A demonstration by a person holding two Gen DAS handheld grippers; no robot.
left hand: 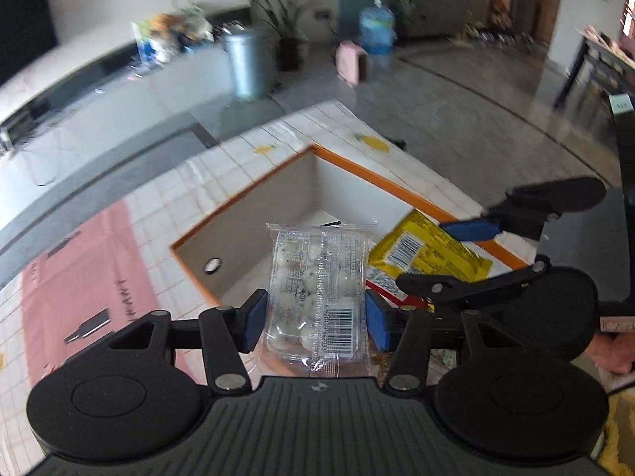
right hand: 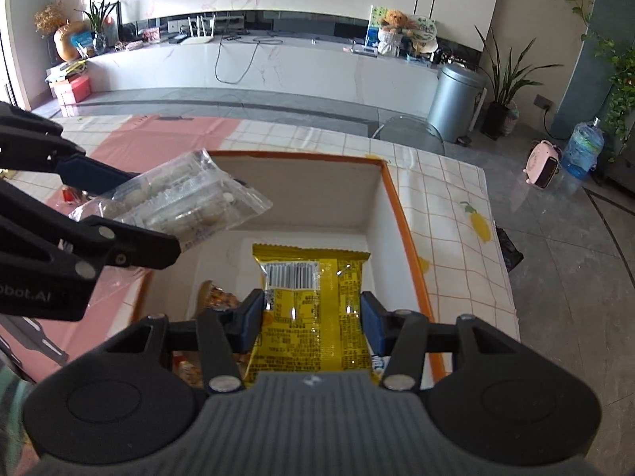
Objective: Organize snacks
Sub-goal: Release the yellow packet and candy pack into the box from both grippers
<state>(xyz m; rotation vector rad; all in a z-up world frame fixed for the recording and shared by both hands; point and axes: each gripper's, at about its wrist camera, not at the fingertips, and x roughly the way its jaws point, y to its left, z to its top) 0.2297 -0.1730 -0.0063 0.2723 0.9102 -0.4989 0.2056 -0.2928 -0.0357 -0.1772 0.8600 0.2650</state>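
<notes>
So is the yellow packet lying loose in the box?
No, the right gripper pinches the yellow packet between its blue pads above the box.

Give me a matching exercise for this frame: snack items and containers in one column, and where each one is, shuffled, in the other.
Things:
1. clear packet of white balls
2. yellow packet
3. orange-rimmed box
4. grey bin

Places:
A. on the floor beyond the table
B. clamped in the right gripper
C. on the checked tablecloth, open at the top
D. clamped in the left gripper

Pairs: 1-D, 2-B, 3-C, 4-A
</notes>
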